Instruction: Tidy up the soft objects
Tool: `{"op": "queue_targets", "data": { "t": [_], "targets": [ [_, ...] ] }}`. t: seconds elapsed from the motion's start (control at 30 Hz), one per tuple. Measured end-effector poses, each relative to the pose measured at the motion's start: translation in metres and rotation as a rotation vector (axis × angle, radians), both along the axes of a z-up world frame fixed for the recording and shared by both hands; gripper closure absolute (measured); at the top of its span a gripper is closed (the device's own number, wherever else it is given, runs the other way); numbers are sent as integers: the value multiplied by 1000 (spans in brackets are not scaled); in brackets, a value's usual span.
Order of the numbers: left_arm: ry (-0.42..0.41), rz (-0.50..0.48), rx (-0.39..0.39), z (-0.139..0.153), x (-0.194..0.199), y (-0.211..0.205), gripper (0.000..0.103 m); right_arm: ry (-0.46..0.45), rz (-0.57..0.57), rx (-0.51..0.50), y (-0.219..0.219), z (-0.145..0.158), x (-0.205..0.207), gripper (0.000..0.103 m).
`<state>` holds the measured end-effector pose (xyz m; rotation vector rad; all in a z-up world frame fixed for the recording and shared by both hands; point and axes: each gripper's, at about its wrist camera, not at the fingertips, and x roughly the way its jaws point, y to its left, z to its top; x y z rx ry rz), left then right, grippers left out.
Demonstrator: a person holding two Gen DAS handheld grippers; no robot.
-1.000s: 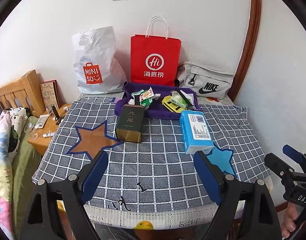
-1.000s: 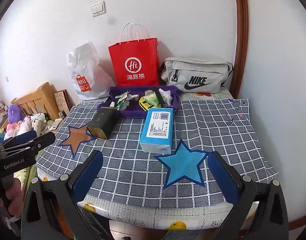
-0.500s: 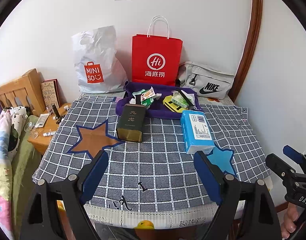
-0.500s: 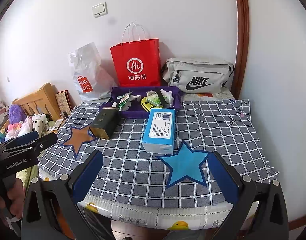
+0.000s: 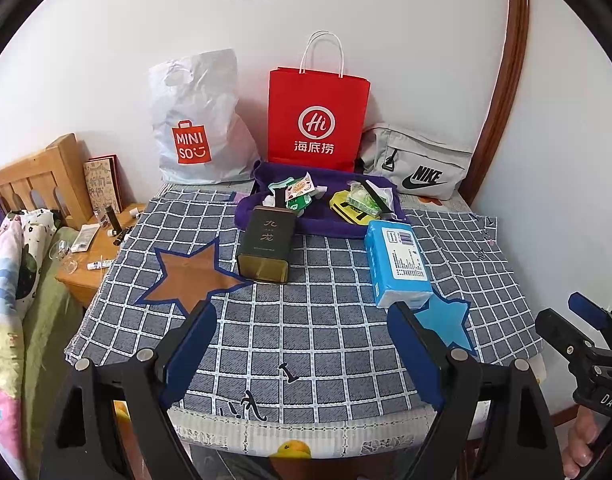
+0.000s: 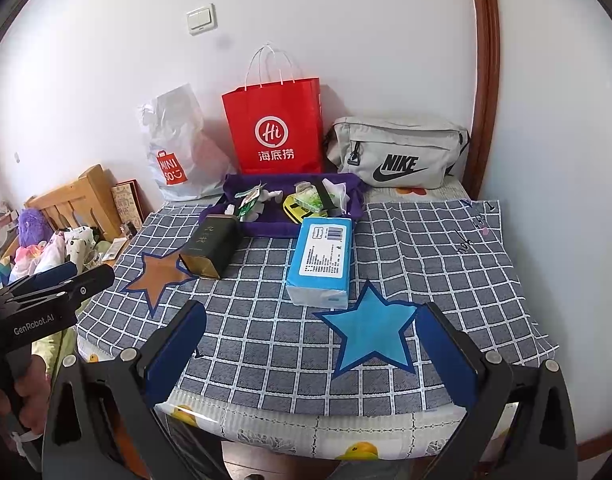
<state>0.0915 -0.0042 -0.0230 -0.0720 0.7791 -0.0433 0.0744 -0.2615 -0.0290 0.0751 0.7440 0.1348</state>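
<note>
A blue tissue pack [image 5: 397, 260] [image 6: 323, 260] lies on the checked tablecloth [image 5: 325, 332] [image 6: 445, 264] near a blue star patch [image 6: 371, 334]. A dark tea tin [image 5: 266, 244] [image 6: 212, 246] lies to its left by a brown star patch. Behind them a purple cloth tray [image 5: 333, 226] [image 6: 274, 228] holds small packets and a yellow item. My left gripper [image 5: 302, 356] is open and empty over the table's front edge. My right gripper [image 6: 311, 354] is open and empty over the front edge too.
A white Miniso bag [image 5: 198, 120], a red paper bag [image 5: 315, 118] and a grey Nike pouch [image 5: 419, 164] stand along the back wall. A wooden nightstand [image 5: 94, 256] and bedding [image 5: 10, 288] lie to the left. A wall rises on the right.
Both grippers have drifted slightly, so the scene sits a little lower in both views. Nothing on the table has moved.
</note>
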Motion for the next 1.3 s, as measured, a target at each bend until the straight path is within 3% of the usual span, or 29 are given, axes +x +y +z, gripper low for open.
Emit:
{"op": "queue_targets", "data": {
  "t": [0.97, 1.3],
  "targets": [
    [-3, 12, -5, 0, -2, 8, 16, -16, 2, -5, 3, 5, -7, 0],
    [0, 18, -3, -9, 6, 9, 11, -9, 14, -5, 5, -1, -1, 0]
  ]
}}
